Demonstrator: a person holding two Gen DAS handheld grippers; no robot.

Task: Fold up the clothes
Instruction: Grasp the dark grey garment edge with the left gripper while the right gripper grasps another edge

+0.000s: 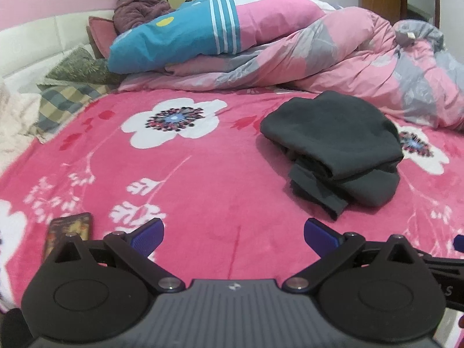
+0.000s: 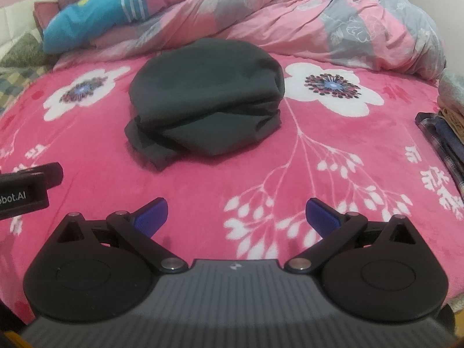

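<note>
A dark grey garment [image 1: 333, 142] lies folded in a thick bundle on the pink flowered blanket [image 1: 188, 179], with a loose end sticking out at its near left. It sits ahead and to the right in the left wrist view, and straight ahead as the grey garment [image 2: 208, 104] in the right wrist view. My left gripper [image 1: 233, 236] is open over bare blanket, well short of the garment. My right gripper [image 2: 236, 217] is open too, empty, hovering above the blanket [image 2: 290, 174] in front of the bundle. The left gripper's body [image 2: 26, 191] shows at the left edge.
A bunched pink and grey duvet [image 1: 362, 66] and a blue and pink pillow [image 1: 185, 32] lie along the far side, where a person [image 1: 139, 5] leans against the headboard. A phone [image 1: 69, 232] rests near left. Stacked folded clothes [image 2: 446, 127] sit at the right edge.
</note>
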